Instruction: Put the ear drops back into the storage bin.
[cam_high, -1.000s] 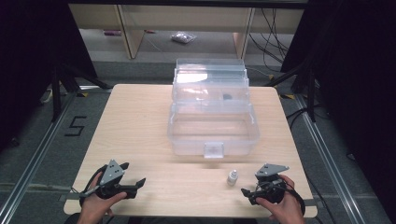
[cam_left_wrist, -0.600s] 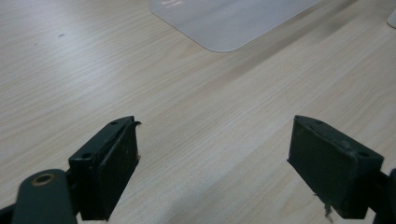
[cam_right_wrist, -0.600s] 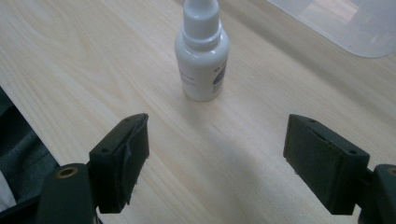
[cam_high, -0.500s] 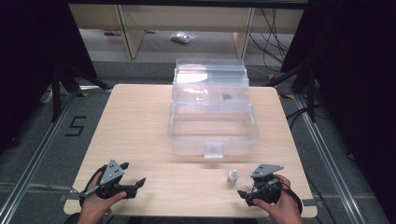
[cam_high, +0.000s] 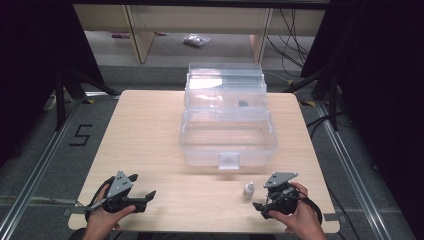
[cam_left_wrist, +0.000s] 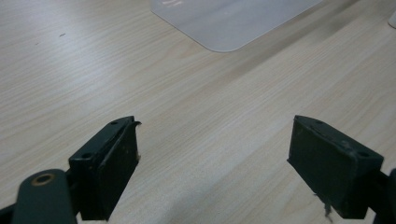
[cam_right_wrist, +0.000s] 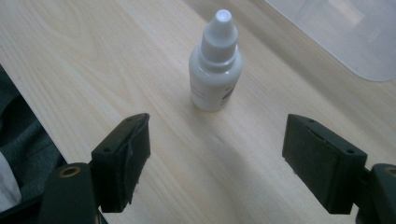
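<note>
A small white dropper bottle (cam_high: 248, 189) stands upright on the wooden table (cam_high: 150, 130), near the front right. In the right gripper view the bottle (cam_right_wrist: 215, 65) stands just ahead of my right gripper (cam_right_wrist: 217, 144), centred on the gap and outside the open jaws. In the high view my right gripper (cam_high: 261, 199) points left, just to the right of the bottle. My left gripper (cam_high: 142, 186) rests at the front left, open, with bare table between its jaws (cam_left_wrist: 215, 149).
A clear plastic box (cam_high: 230, 145) with its lid raised open stands in the middle of the table, its front latch facing me. One rounded corner of the box (cam_left_wrist: 233, 18) lies ahead of the left gripper. The table's front edge is close behind both hands.
My right gripper has shifted a little to the left, closer to the bottle. The left gripper and the box have stayed put.
</note>
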